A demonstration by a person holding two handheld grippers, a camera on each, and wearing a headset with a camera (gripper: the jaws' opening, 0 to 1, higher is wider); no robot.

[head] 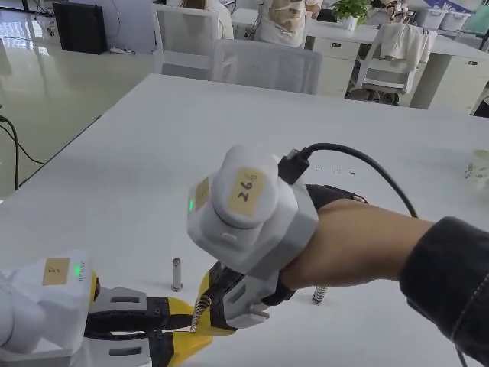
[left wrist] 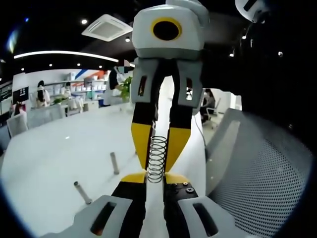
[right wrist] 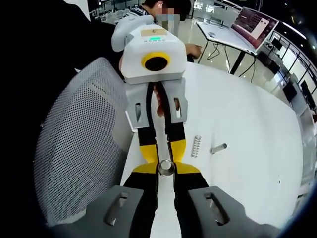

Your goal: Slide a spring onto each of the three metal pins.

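One spring (left wrist: 157,157) sits clamped in the right gripper (left wrist: 156,169), tip-to-tip with the left gripper (left wrist: 155,180), whose grip I cannot tell. Two pins (left wrist: 114,162) stand nearby on the white table (left wrist: 49,163); a spare spring (head: 320,294) lies apart, a mesh chair (left wrist: 257,173) alongside, open office beyond

I see coil spring (left wrist: 156,158) pinched mid-air, 2nd spring (head: 320,294) lying flat; metal pin (left wrist: 114,162) & 2nd pin (left wrist: 82,192) upright, bare.
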